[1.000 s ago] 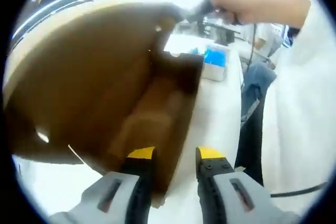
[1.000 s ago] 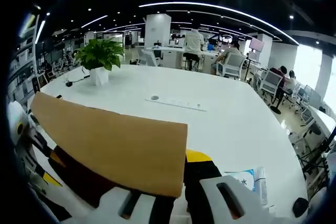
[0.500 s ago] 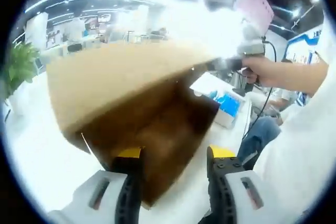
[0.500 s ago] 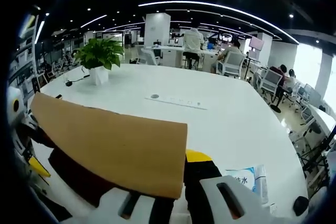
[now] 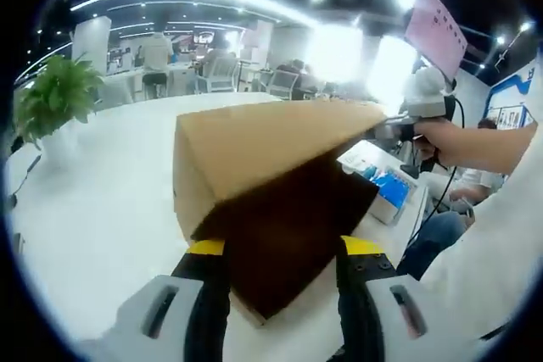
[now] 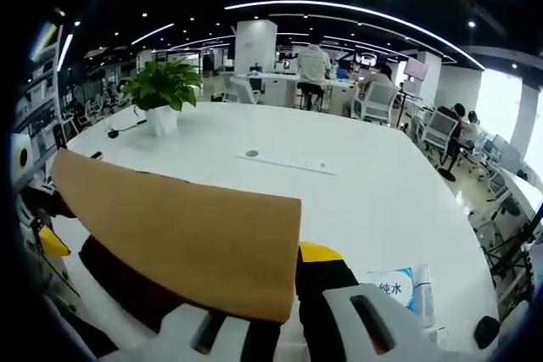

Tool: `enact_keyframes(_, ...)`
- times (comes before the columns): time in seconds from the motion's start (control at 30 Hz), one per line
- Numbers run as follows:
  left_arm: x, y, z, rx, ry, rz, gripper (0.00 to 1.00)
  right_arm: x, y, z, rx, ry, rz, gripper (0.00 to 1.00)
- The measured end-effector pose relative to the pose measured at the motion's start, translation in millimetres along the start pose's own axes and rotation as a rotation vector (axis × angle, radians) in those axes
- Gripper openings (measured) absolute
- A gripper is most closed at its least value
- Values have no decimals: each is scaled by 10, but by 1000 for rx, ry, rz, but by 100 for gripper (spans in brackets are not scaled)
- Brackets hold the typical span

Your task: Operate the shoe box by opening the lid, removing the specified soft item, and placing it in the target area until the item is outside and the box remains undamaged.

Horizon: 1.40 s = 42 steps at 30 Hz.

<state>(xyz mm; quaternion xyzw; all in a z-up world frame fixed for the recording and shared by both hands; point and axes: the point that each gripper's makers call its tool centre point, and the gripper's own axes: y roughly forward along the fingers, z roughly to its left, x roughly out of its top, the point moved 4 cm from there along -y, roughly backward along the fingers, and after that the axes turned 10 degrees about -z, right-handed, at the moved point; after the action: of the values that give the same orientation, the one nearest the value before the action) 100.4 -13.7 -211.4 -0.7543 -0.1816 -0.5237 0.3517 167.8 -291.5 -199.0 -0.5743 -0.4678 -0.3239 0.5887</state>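
Observation:
A brown cardboard shoe box (image 5: 280,209) stands on the white table (image 5: 93,209), its near end showing dark. Its lid (image 5: 263,142) slopes over the top. My left gripper (image 5: 283,247) is open, its yellow-tipped jaws standing on either side of the box's near corner. A hand holds my right gripper (image 5: 399,125) at the lid's far edge. In the right gripper view the lid (image 6: 187,226) lies across my right gripper (image 6: 271,294), which is shut on its edge, hiding one jaw. The left gripper's yellow tip (image 6: 49,242) peeks in at the left. The box's contents are hidden.
A potted plant (image 5: 55,99) (image 6: 161,91) stands far back on the table. A blue tissue pack (image 5: 392,188) (image 6: 399,286) lies beside the box, and a white power strip (image 6: 288,163) lies mid-table. People sit at distant desks (image 6: 314,65).
The left gripper's camera has pulled back from looking into the box's inside to facing its outside, and its jaws have spread wider. The right gripper still holds the lid, barely moved.

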Motion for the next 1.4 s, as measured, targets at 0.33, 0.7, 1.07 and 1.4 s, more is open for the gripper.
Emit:
enact_keyframes(0.33, 30, -60, 162, 41, 23, 13, 49, -3, -12, 0, 7, 1, 6, 0)
enact_keyframes(0.7, 55, -200, 301, 136, 40, 9, 48, -11, -26, 12, 11, 4, 15, 0)
enact_keyframes(1.07, 258, -216, 251, 103, 47, -89, 47, -90, -77, 40, 32, 2, 48, 1)
enact_keyframes(1.4, 267, -165, 215, 96, 113, -73, 44, -144, -164, 57, 58, 29, 56, 5)
